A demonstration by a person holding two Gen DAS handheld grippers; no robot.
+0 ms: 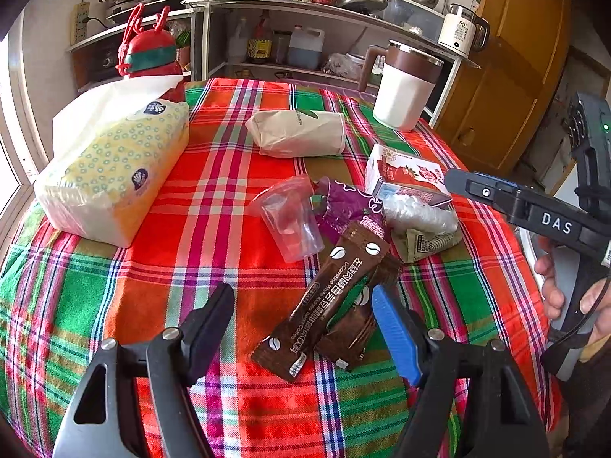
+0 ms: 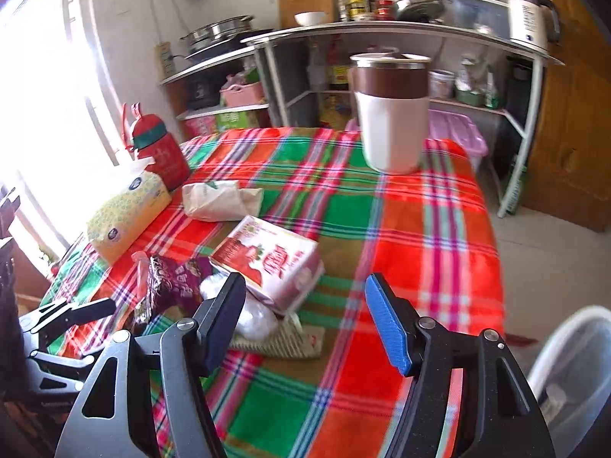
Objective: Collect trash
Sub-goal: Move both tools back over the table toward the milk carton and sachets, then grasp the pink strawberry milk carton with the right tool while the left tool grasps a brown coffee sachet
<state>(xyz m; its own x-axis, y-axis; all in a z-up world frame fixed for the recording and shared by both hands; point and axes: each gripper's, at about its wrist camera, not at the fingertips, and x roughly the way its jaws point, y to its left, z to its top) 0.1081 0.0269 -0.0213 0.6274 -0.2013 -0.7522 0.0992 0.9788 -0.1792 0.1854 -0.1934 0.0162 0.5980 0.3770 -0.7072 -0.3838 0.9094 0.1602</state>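
Tissue pack [image 1: 114, 175], mug [image 1: 404, 87], red bottle [image 1: 151, 57]

Bright window [image 2: 57, 76], metal shelf unit [image 2: 382, 34], wood cabinet [image 1: 508, 76]

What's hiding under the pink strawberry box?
The strawberry box leans on a crumpled clear plastic wad, with a greenish wrapper beneath. Anything further under them is covered.

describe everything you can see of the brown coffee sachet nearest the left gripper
The brown foil coffee sachet is a long flat stick pack printed with white coffee beans and white lettering. It lies slanted on the plaid tablecloth, overlapping a second brown sachet. Its upper end touches the purple wrapper. It lies between the open left gripper fingers, unpinched.
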